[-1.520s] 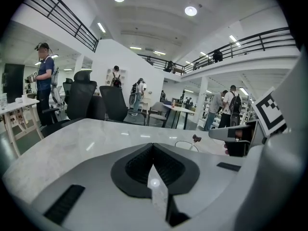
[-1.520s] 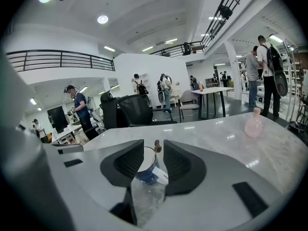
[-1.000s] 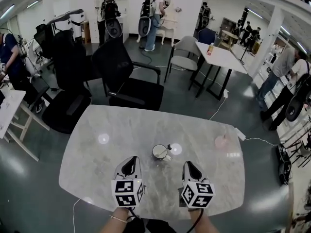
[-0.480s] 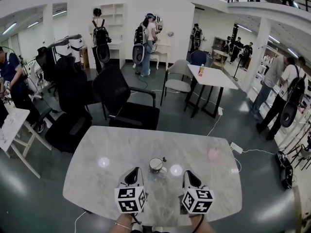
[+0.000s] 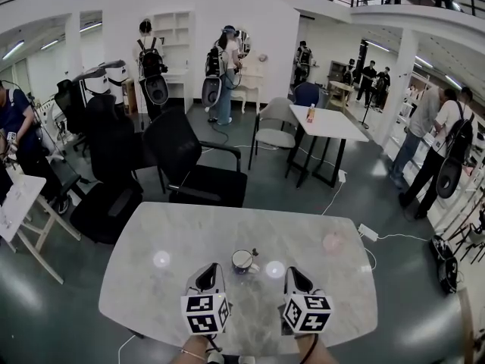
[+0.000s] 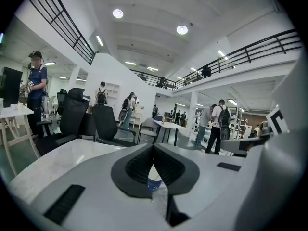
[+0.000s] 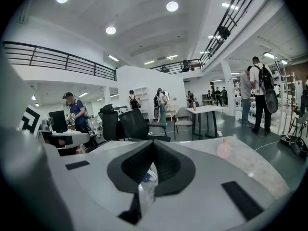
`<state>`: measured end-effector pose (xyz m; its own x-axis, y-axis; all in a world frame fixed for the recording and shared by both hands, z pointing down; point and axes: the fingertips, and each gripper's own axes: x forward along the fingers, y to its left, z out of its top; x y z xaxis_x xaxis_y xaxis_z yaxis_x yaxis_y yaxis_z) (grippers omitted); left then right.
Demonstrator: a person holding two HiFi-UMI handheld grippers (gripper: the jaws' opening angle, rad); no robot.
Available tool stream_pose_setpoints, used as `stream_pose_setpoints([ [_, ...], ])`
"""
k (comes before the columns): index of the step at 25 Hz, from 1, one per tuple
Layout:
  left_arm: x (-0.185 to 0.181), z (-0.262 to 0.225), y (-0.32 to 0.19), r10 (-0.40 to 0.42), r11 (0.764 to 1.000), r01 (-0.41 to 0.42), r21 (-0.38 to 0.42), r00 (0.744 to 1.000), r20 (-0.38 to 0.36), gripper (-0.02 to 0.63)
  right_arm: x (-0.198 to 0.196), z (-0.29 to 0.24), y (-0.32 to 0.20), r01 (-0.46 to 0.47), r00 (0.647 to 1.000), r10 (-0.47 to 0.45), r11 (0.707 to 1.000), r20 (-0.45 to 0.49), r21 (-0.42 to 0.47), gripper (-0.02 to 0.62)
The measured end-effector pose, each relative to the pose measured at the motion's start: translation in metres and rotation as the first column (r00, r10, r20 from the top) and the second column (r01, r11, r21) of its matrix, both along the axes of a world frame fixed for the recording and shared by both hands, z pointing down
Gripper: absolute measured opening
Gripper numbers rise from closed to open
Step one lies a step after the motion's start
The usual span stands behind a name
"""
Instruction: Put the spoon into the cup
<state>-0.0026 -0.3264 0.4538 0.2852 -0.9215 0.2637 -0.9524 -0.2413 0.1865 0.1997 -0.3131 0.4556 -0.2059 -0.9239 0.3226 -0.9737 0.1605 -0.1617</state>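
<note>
Table (image 5: 144, 237): pale marble, rounded corners; the cup stands about mid-table.
Cup (image 5: 243, 261): small and upright, with a white inside. All places below are given from it.
Spoon (image 5: 255, 253): only a short dark end shows, sticking up at the cup's far right rim. It seems to stand in the cup; the rest is too small to make out.
Left claw (image 5: 208, 270): on the near side of the cup and to its left, close but apart from it. In the left gripper view its jaw tips (image 6: 153, 147) meet and grip nothing. The cup (image 6: 154, 181) shows beyond them through the gap below the tips.
Right claw (image 5: 292, 271): on the near side of the cup and to its right, apart from it. In the right gripper view its tips (image 7: 153, 143) are pressed together with nothing held. The cup (image 7: 148, 177) shows past them.
Pink object (image 5: 333, 241): well to the cup's right, near the table's right edge; it is also seen in the right gripper view (image 7: 224, 148).
Black chair (image 5: 189, 158): beyond the cup, past the table's far edge.
</note>
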Motion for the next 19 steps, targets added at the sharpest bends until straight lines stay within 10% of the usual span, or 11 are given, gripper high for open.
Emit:
stream_pose_setpoints([
  [19, -0.001, 0.005, -0.014, 0.007, 1.0, -0.007, -0.007, 1.0, -0.009, 0.018, 0.003, 0.002, -0.008, -0.014, 1.0, 0.014, 1.0, -0.008, -0.008, 0.031],
])
